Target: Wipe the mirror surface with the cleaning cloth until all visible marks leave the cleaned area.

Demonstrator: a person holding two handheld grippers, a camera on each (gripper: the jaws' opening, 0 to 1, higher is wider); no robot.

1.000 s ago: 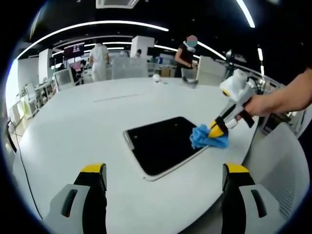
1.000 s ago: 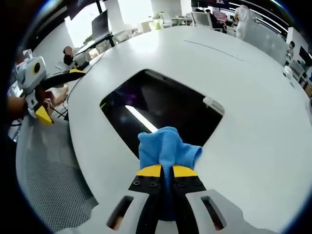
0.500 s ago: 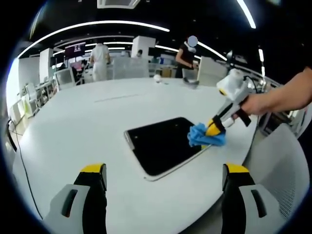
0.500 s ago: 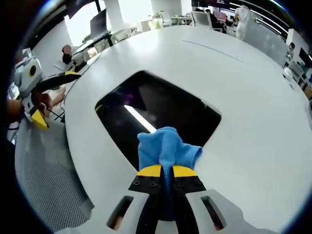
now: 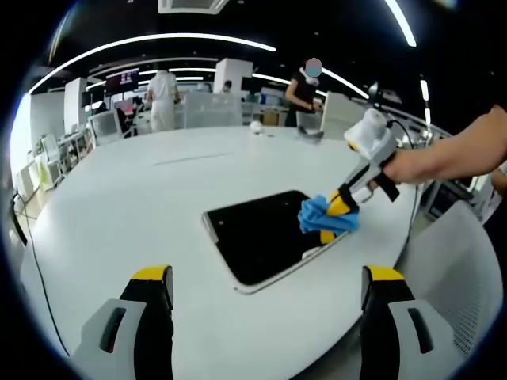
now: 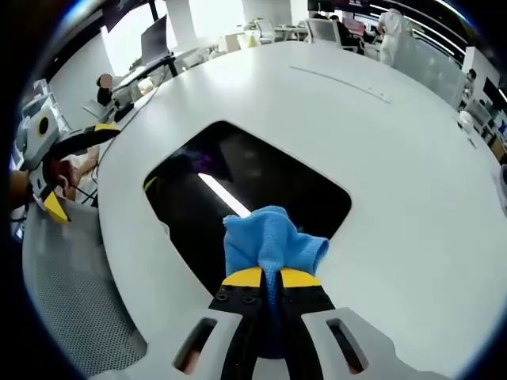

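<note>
A dark rectangular mirror (image 5: 257,233) (image 6: 238,186) lies flat on the white round table (image 5: 142,198). My right gripper (image 6: 271,277) is shut on a blue cleaning cloth (image 6: 271,241) and presses it onto the mirror's near edge. In the left gripper view that same gripper (image 5: 339,207) comes in from the right, held by a hand, with the cloth (image 5: 323,218) on the mirror's right corner. My left gripper (image 5: 265,277) stands open above the table's near edge, nothing between its yellow-tipped fingers (image 5: 150,275). It appears at the left of the right gripper view too (image 6: 59,170).
People stand at desks (image 5: 162,99) beyond the table's far side. A small white object (image 5: 255,126) and a dark item (image 5: 309,131) rest near the far edge. A perforated grey surface (image 6: 71,317) lies beside the table's rim.
My right gripper has slid the cloth further onto the mirror, from its corner edge inward. The left gripper has held still.
</note>
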